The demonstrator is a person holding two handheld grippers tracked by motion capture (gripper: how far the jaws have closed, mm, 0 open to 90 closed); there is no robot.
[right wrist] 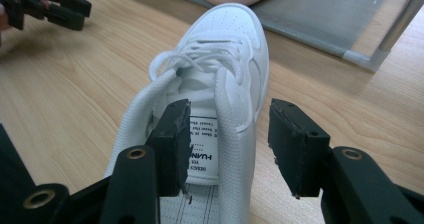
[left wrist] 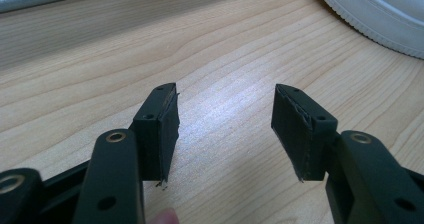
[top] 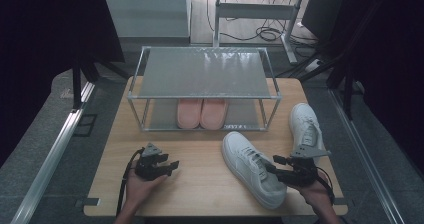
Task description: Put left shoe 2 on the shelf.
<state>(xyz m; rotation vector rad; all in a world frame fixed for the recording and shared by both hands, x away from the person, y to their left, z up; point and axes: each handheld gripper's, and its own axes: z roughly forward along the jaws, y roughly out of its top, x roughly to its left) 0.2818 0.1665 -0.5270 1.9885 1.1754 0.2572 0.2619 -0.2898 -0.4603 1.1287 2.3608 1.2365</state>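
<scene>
A white sneaker lies on the wooden table, toe toward the rack, heel toward my right hand. My right gripper is at its heel, jaws open. In the right gripper view the right gripper straddles the white sneaker's collar wall, one jaw inside the opening and one outside with a visible gap. A second white sneaker lies at the right, apart from both grippers. My left gripper rests at the front left, and the left gripper stands open over bare wood.
A metal two-level shoe rack stands at the back of the table. A pair of pink slippers sits on its lower shelf. The sneaker's sole edge lies beyond the left gripper's jaws.
</scene>
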